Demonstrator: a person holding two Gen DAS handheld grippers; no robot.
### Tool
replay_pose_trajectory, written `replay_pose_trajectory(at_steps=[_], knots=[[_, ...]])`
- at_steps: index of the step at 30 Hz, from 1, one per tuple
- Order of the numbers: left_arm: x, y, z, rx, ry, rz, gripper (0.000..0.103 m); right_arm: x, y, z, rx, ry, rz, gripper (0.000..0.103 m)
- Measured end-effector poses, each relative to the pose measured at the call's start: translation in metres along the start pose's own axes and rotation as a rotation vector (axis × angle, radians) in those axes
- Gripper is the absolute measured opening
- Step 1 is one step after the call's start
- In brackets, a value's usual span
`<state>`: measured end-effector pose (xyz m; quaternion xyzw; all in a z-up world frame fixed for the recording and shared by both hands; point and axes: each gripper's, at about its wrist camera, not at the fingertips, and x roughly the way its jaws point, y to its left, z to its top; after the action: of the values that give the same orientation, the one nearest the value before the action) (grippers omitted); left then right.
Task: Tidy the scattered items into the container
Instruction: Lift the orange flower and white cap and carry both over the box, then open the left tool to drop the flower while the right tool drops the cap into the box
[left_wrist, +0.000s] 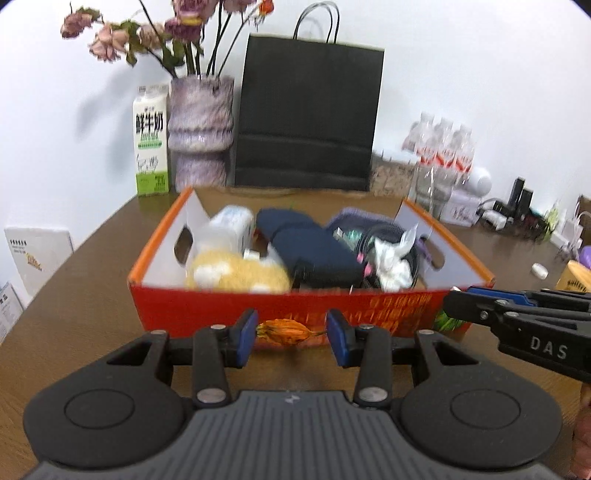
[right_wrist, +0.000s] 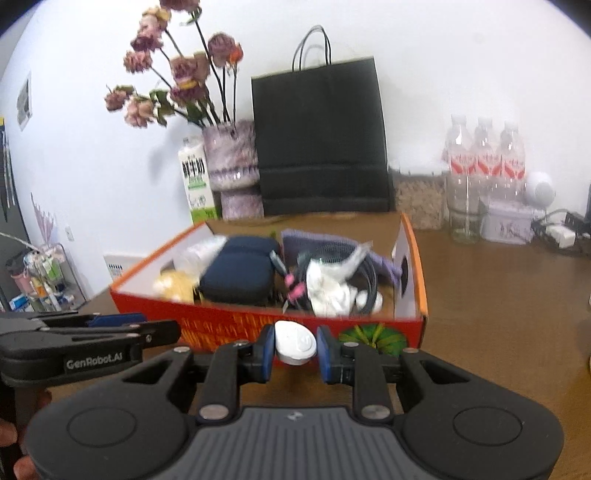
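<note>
Your left gripper (left_wrist: 291, 334) is clamped on a dried orange flower (left_wrist: 286, 332), pads pressing its two ends, just in front of the red box (left_wrist: 207, 308). Your right gripper (right_wrist: 295, 347) is clenched on a small white case (right_wrist: 295, 342), held against the box's (right_wrist: 229, 325) near wall on the table (right_wrist: 498, 314). Both items sit outside the box, below its rim, beside one another.
</note>
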<state>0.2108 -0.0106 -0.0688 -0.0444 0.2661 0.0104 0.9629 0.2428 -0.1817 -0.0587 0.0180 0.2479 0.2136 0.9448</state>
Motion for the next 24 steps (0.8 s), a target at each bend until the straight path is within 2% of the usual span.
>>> replay_pose_trajectory(at_steps=[11, 18, 24], knots=[[0.004, 0.004, 0.050, -0.010, -0.100, -0.013, 0.042, 0.016, 0.004, 0.049, 0.012, -0.059, -0.033, 0.023], [0.034, 0.018, 0.069, -0.046, -0.104, -0.005, 0.042, 0.047, -0.006, 0.061, 0.041, -0.039, -0.055, 0.023], [0.064, 0.028, 0.074, -0.050, -0.065, 0.007, 0.042, 0.071, -0.019, 0.065, 0.047, -0.007, -0.061, 0.023]])
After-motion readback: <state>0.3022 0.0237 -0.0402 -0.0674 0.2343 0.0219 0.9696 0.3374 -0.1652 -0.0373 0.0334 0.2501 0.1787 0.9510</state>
